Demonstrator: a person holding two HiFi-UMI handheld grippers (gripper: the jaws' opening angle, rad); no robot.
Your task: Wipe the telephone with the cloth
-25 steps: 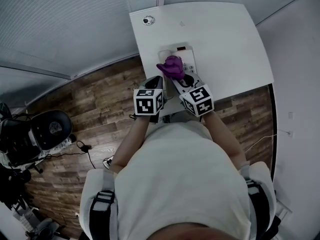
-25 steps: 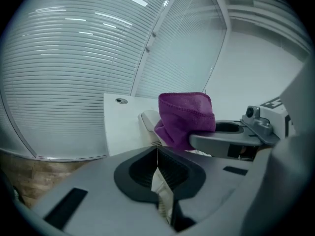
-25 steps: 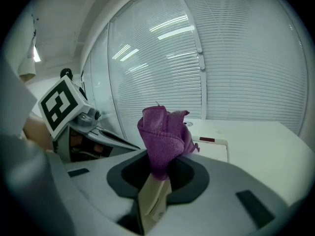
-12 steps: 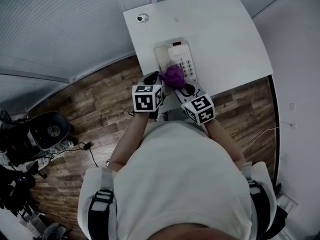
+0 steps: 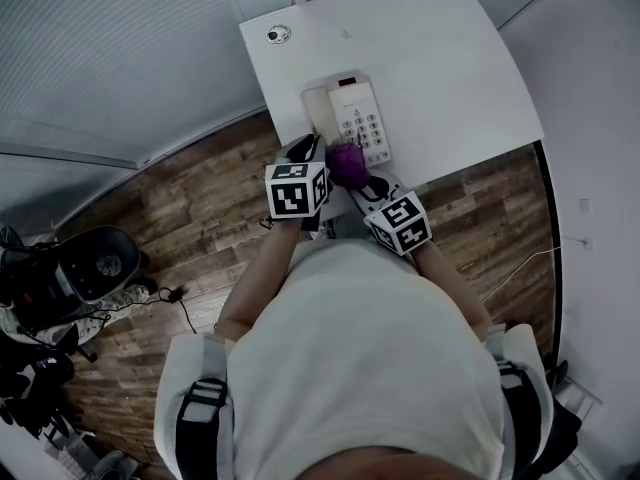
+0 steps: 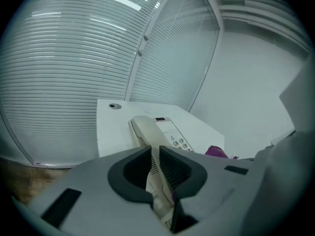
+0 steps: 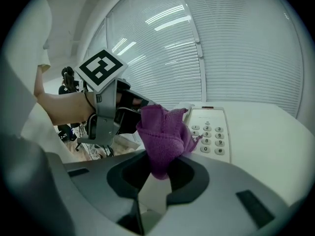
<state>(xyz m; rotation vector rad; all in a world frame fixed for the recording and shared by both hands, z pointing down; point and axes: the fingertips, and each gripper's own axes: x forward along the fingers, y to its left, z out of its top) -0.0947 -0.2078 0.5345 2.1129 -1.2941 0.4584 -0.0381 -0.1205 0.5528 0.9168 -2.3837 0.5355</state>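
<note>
i've drawn my right gripper [image 7: 158, 176] back toward me, and the purple cloth [image 5: 346, 162] it pinches has slid from the middle of the telephone [image 5: 340, 103] to its near end. the keypad [image 5: 366, 128] now lies uncovered.

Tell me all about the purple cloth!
The cloth is purple and fuzzy, like fleece, scrunched into a lump. The right gripper pinches its lower end in shut jaws, so the bunch sticks up. It is at the near end of the white phone, by the number keys. Whether it touches the phone is hard to tell.
</note>
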